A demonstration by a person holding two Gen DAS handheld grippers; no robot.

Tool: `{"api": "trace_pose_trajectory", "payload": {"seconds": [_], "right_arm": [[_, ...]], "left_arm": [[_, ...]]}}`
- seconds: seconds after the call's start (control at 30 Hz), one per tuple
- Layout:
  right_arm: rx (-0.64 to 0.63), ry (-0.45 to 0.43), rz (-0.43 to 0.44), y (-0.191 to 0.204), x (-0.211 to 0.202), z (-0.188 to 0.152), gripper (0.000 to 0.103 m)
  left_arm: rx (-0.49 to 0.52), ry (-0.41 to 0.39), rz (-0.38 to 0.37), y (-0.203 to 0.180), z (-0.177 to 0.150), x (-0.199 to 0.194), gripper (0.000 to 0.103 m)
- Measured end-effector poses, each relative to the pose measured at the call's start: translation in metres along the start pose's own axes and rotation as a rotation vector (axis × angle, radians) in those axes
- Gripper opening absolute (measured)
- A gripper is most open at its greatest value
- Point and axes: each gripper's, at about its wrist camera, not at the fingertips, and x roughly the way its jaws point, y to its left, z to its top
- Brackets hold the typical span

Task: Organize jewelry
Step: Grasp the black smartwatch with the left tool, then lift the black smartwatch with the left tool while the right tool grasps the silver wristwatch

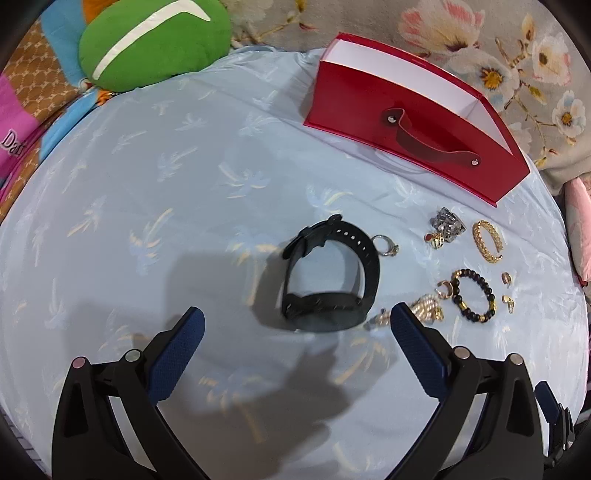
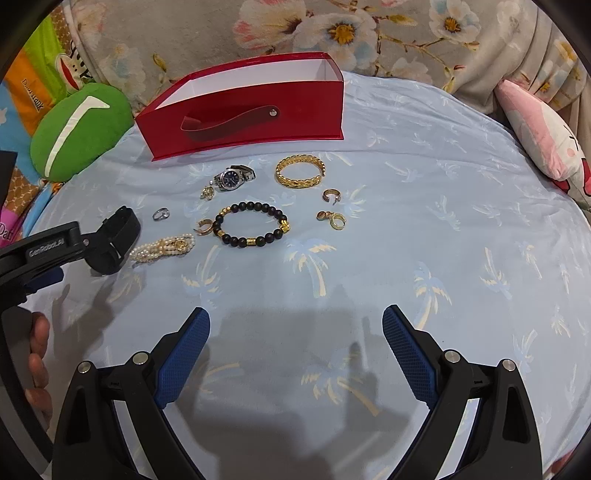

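A black watch (image 1: 328,273) lies on the blue cloth, just ahead of my open left gripper (image 1: 295,323); it also shows in the right wrist view (image 2: 118,240), partly behind the left gripper. To its right lie a silver ring (image 2: 161,213), a pearl bracelet (image 2: 162,249), a black bead bracelet (image 2: 253,223), a gold bangle (image 2: 300,170), a silver watch (image 2: 234,177) and several small gold earrings (image 2: 332,218). An open red box (image 2: 243,110) stands behind them. My right gripper (image 2: 295,325) is open and empty, well short of the jewelry.
A green cushion (image 1: 151,40) lies at the back left and a pink pillow (image 2: 543,144) at the right. A floral blanket (image 2: 369,33) runs behind the box. The person's hand (image 2: 38,354) shows at the left edge.
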Motion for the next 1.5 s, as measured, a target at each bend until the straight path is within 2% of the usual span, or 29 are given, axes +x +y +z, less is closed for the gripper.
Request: {"api": "trace_pose_trajectory", "payload": {"seconds": [0.13,0.27,0.37,0.4,0.57,0.83,0.97,1.17,1.4,1.47,1.5], "right_arm": [[0.004,0.011,0.0,-0.003,0.009,0.006,0.093],[0.014,0.011,0.0,-0.006,0.016,0.012,0.093],[0.023,0.017,0.004,-0.008,0.022,0.015,0.093],[0.024,0.019,0.004,-0.007,0.023,0.016,0.093],[0.02,0.025,0.011,-0.005,0.03,0.019,0.093],[-0.004,-0.016,0.07,0.005,0.038,0.049,0.093],[-0.029,-0.035,0.12,0.017,0.053,0.08,0.093],[-0.003,-0.012,0.189,0.033,0.084,0.114,0.091],[-0.038,0.041,0.189,0.051,0.117,0.126,0.073],[-0.037,0.06,0.193,0.052,0.125,0.126,0.062],[-0.035,0.072,0.197,0.052,0.128,0.126,0.06]], "left_arm": [[0.021,0.011,0.006,-0.01,0.007,0.016,0.097],[0.014,0.046,0.001,-0.012,0.008,0.024,0.087],[0.017,0.046,0.0,-0.011,0.009,0.025,0.076],[0.024,0.043,-0.002,-0.012,0.009,0.025,0.068],[0.016,0.047,-0.033,-0.012,0.01,0.022,0.053],[0.012,0.043,-0.077,-0.012,0.01,0.016,0.052],[0.016,0.011,-0.068,-0.01,0.013,0.007,0.052],[0.017,-0.035,-0.048,-0.004,0.02,-0.004,0.052],[0.023,-0.052,-0.042,0.001,0.025,-0.003,0.052],[0.026,-0.052,-0.043,0.002,0.026,-0.002,0.052],[0.026,-0.052,-0.046,0.002,0.026,-0.001,0.052]]}}
